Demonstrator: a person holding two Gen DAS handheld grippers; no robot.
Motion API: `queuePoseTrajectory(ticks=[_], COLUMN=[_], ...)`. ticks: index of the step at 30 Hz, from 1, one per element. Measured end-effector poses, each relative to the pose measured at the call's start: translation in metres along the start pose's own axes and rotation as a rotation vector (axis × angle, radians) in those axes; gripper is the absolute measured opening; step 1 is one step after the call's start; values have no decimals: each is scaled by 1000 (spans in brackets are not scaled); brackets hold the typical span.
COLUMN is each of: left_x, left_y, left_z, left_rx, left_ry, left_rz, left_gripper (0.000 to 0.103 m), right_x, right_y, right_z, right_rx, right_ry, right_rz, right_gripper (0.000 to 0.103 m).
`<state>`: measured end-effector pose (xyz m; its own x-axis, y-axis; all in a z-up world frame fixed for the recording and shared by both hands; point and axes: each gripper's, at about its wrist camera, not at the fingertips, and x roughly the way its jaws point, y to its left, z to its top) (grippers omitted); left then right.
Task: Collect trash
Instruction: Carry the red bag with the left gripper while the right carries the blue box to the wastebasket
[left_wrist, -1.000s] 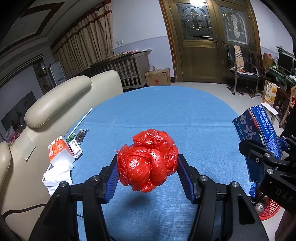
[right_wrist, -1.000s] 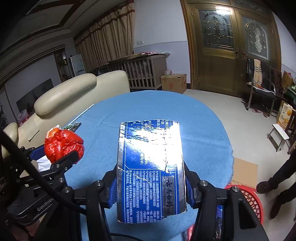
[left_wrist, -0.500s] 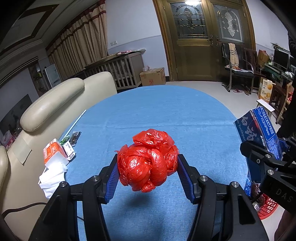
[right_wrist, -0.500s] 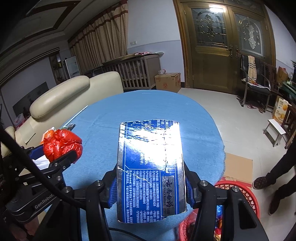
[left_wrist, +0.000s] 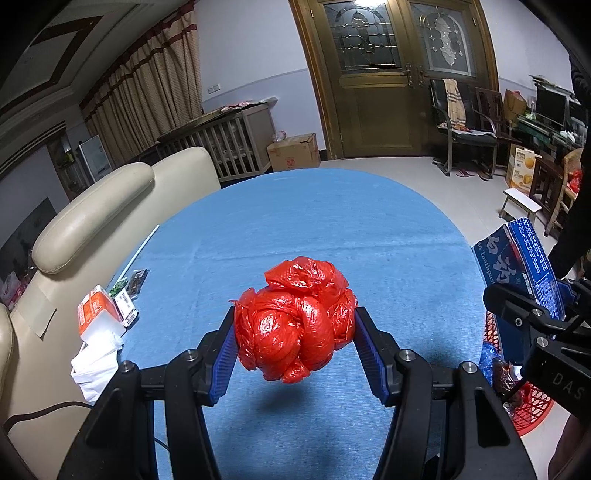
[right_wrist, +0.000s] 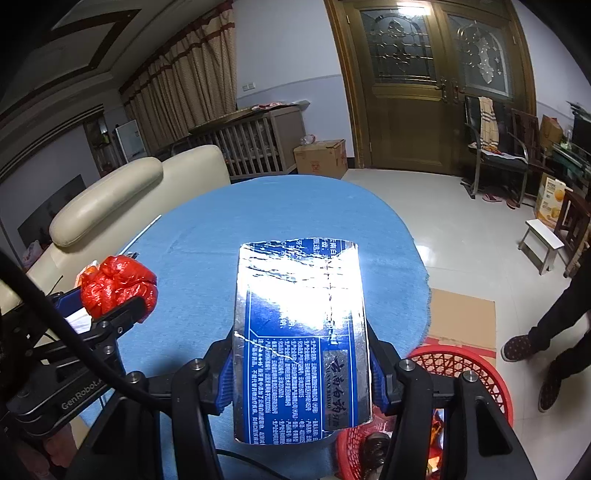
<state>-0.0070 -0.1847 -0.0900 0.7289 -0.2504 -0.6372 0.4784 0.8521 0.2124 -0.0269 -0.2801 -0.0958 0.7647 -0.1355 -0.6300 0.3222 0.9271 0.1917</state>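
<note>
While its jaws stand fairly wide, the left gripper (left_wrist: 295, 332) has a crumpled red bag (left_wrist: 295, 319) pinched between the blue pads (left_wrist: 226, 354), which press into both sides of the wad. The bag hangs clear of the counter (left_wrist: 314, 229), with its shadow on the blue cloth below. The right gripper (right_wrist: 301, 369) is likewise clamped at a wide spread on a blue and silver toothpaste box (right_wrist: 299, 332), held by its lower half with the printed face up and the far end glaring under the light. From the left wrist view that box (left_wrist: 517, 266) stands on edge at the right, past the counter's rim and above a red basket (left_wrist: 532, 413). In the right wrist view the basket (right_wrist: 461, 362) sits on the floor just under and right of the gripper, with some scraps inside that are too dim to name. At the counter's left edge lie an orange and white carton (left_wrist: 98, 314), a crumpled white tissue (left_wrist: 94, 369) touching it, and a small dark packet (left_wrist: 135, 278) a little farther on. A cream sofa (left_wrist: 92, 206) runs beside that edge. A flat piece of cardboard (right_wrist: 461, 317) lies on the floor by the basket, and a person's shoe (right_wrist: 517, 347) is near it.
</note>
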Motion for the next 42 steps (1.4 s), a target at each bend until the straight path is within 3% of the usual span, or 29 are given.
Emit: queuePoseTrajectory(ticks=[42], left_x=[9], left_y=[-28], left_z=[2], left_rx=[100], left_ry=[20], left_rz=[-83], left_gripper=[62], right_x=[22], right_y=[20], right_z=[-3], right_rx=[114], right_ry=[24], right_rz=[-113], right_gripper=[59])
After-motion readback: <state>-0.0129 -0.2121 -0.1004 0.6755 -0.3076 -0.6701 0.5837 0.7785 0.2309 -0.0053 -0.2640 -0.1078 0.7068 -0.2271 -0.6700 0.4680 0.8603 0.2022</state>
